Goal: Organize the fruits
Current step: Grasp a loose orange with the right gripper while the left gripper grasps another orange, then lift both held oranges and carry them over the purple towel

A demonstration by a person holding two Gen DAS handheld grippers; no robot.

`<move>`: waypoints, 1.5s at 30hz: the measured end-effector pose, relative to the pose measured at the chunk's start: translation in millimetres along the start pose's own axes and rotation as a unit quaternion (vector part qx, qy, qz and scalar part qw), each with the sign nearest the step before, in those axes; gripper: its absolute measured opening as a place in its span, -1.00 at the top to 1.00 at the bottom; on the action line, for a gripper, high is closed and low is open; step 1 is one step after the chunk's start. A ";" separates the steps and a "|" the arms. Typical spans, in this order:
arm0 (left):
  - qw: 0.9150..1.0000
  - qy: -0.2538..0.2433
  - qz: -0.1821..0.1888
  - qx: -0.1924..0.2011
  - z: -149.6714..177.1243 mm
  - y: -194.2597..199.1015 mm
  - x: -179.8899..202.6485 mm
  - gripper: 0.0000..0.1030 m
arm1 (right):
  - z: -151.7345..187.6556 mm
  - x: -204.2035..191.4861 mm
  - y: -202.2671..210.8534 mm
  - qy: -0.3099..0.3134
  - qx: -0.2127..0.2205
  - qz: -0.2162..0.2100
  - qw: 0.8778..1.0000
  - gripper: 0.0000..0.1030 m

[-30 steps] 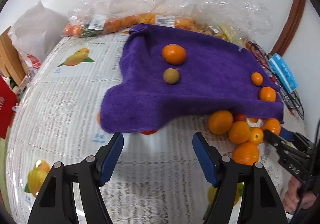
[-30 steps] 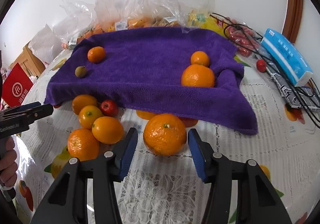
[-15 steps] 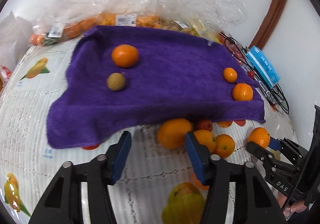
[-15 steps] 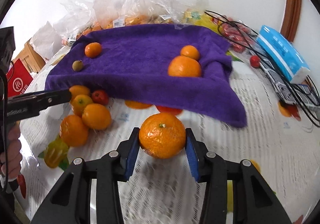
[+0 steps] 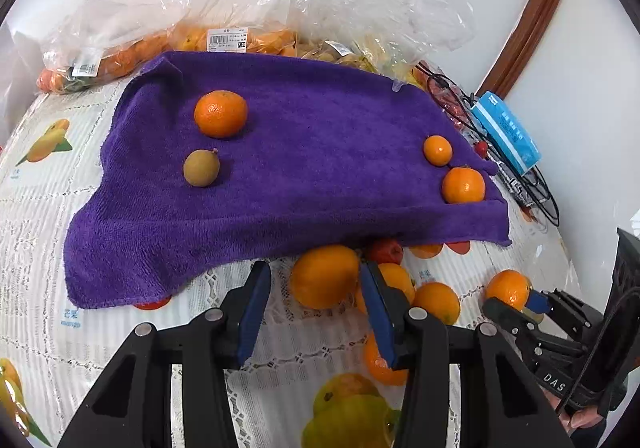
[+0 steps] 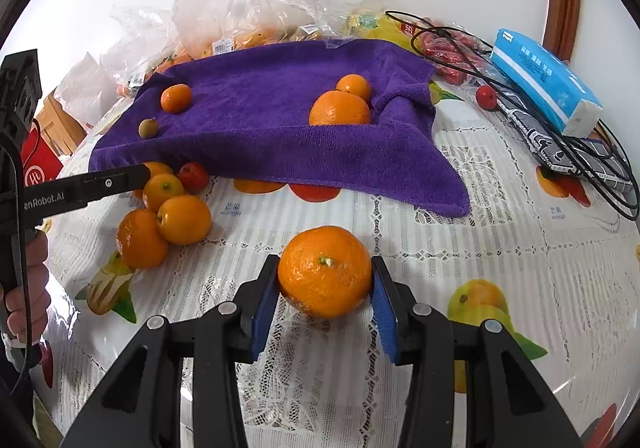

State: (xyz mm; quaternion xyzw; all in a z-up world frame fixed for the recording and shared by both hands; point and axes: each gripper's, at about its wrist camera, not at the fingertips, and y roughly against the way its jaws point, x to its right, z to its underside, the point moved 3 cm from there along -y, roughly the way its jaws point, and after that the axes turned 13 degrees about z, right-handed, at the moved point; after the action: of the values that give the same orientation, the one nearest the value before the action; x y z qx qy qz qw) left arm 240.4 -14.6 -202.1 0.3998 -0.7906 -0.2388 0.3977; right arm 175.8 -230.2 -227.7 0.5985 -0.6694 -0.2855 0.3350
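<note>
We see the right gripper (image 6: 325,302) angled down at the counter (image 6: 460,248), blue fingers (image 6: 264,300) clamped on a large orange (image 6: 325,271). The left gripper (image 5: 316,302), fingers just closing, has one touching a yellow-orange fruit (image 5: 324,276) below the purple towel (image 5: 320,167); the other is still apart.

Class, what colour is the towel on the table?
Purple; the towel shows best in the left wrist view.
</note>
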 end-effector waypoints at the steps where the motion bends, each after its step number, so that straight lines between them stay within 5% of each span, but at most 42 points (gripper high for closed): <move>1: 1.000 0.002 0.003 0.001 -0.6 -0.6 -1.4 0.24 | 0.1 -0.1 0.1 0.001 0.000 0.001 1.000 0.16; 5: 1.000 0.005 0.021 -0.003 -1.4 -0.8 -1.4 0.38 | -0.1 0.0 0.5 0.001 -0.001 0.001 1.000 0.16; 13: 1.000 0.006 -0.009 0.000 6.4 16.1 -13.5 0.38 | 0.0 -1.7 0.8 0.000 -0.001 0.009 1.000 0.16; 19: 1.000 -0.005 -0.017 -0.012 7.5 5.0 -10.3 0.20 | 3.5 -4.8 4.3 -0.002 -0.003 0.005 1.000 0.16; 26: 0.999 -0.027 -0.035 -0.010 9.2 -0.5 -2.1 0.39 | 12.8 -1.1 11.5 -0.007 -0.011 0.014 1.000 0.16; 45: 0.998 0.001 -0.065 0.018 21.1 55.2 -3.8 0.39 | 9.7 -1.9 56.0 -0.009 0.020 0.027 0.999 0.16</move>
State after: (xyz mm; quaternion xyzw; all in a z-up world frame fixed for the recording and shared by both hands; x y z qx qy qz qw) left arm 200.1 21.0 -177.4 0.4576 -0.7668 -0.2493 0.3748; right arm 134.1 -221.8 -189.9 0.5840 -0.6941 -0.2684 0.3241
